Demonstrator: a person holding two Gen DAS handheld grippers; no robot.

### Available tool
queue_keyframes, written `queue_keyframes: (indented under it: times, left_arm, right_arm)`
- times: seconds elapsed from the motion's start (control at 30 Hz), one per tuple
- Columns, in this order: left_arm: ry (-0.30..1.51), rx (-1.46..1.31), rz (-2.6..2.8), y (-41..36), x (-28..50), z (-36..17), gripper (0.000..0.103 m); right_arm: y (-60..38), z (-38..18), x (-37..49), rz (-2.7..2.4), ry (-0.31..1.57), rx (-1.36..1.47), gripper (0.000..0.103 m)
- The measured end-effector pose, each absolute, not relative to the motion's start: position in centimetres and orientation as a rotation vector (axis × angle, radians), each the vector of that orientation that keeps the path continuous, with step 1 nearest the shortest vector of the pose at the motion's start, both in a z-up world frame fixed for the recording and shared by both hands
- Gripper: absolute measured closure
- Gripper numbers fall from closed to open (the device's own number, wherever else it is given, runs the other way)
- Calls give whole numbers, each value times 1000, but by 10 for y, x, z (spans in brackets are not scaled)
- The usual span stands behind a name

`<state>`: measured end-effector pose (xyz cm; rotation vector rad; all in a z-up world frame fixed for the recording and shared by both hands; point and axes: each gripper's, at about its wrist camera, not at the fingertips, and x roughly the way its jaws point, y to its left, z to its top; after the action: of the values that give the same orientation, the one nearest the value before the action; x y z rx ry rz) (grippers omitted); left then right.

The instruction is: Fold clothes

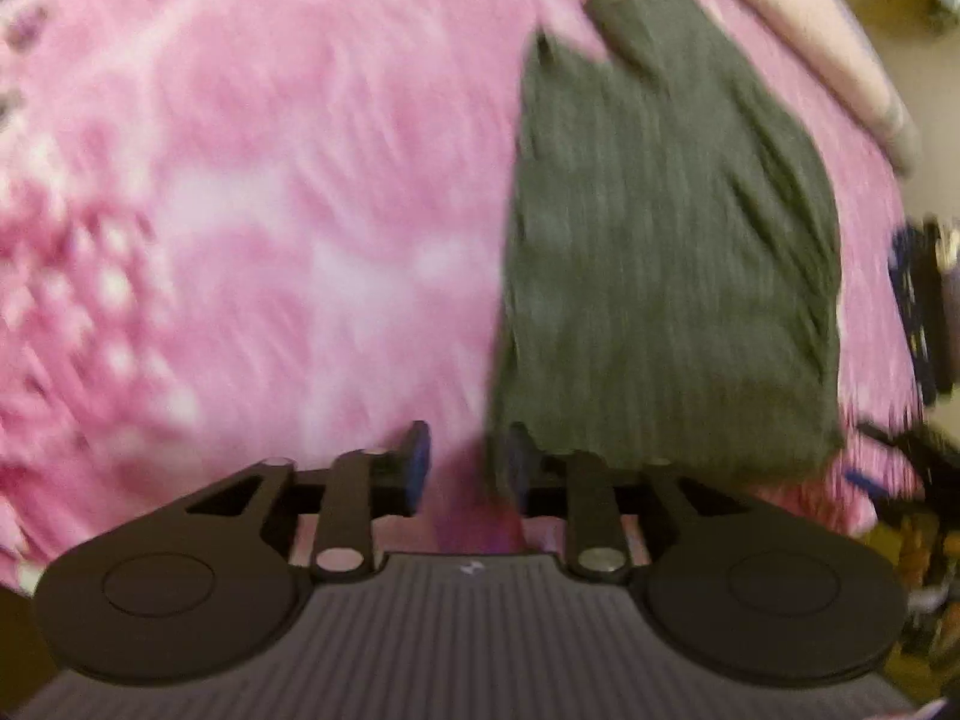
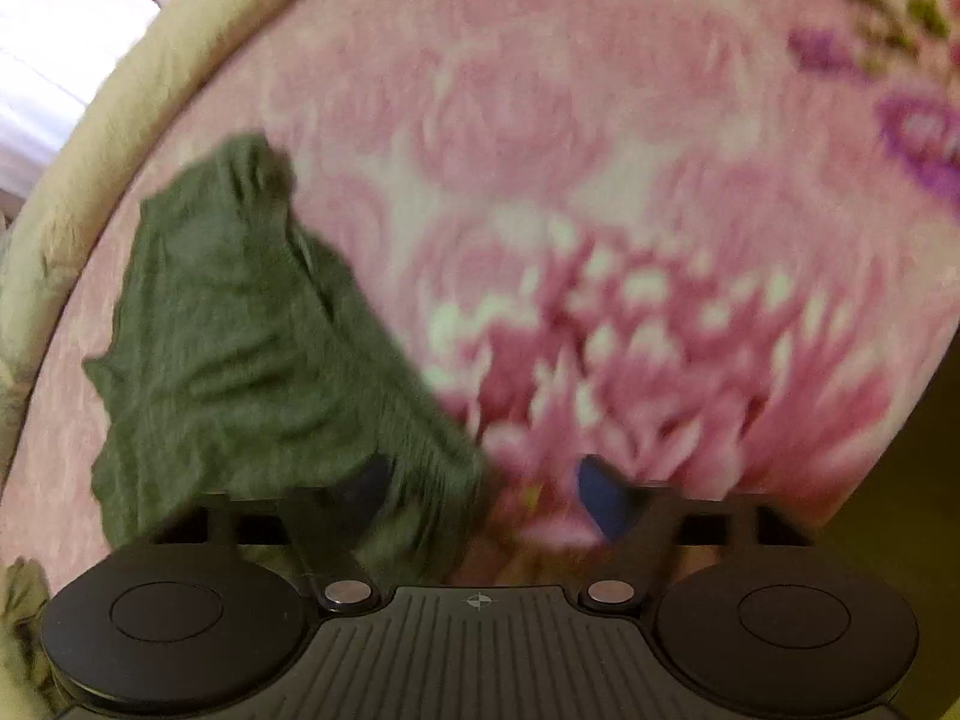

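Hovering my left gripper (image 1: pixel 465 462) part-open, nothing between blue pads; dark grey knit garment (image 1: pixel 666 252) lies folded just ahead, right of its tip. My right gripper (image 2: pixel 483 489) spread wide, grey cloth edge beside its left finger, unpinched. Beyond both: pink floral fleece blanket (image 2: pixel 600 192), cream padded edge (image 2: pixel 120 120) far left.

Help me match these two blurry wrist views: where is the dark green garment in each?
Left wrist: the green garment fills the right half, reaching down to the fingers.
Right wrist: it lies at left, running down behind the left finger.
Shared landmark: the pink floral blanket underneath.
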<state>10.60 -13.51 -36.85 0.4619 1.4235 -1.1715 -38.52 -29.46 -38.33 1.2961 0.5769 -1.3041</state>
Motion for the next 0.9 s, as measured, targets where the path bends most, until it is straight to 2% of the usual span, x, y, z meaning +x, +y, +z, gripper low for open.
queue_keyframes:
  times: [0.17,0.37,0.4,0.43,0.47,0.6,0.8,0.9]
  left_arm:
    - [1283,435,-1209,-192,121,-360,75]
    - [1207,431,-1289,-266,96,-352,76]
    - [1194,430,-1312,-274,92,-348,76]
    - [1183,429,-1329,-281,86,-346,76]
    - [1181,426,-1340,-291,81,-347,76]
    - [1181,414,-1377,-324,68,-346,76]
    - [1166,399,-1427,-366,68,-343,76]
    - [1192,399,-1434,-387,73,-350,76]
  right_arm:
    - [-308,-377,-394,-1299,536,1263,28]
    - [-352,-383,-404,-1237,407,1289,29]
    - [-362,-385,-405,-1224,381,1295,33]
    - [-373,-388,-406,-1204,354,1305,45]
    - [-386,-392,-407,-1181,330,1328,49]
    - [-434,-414,-408,-1069,181,1476,51]
    - [-475,-461,-402,-966,-174,1858,52]
    - [-485,-479,-389,-948,-245,1972,62]
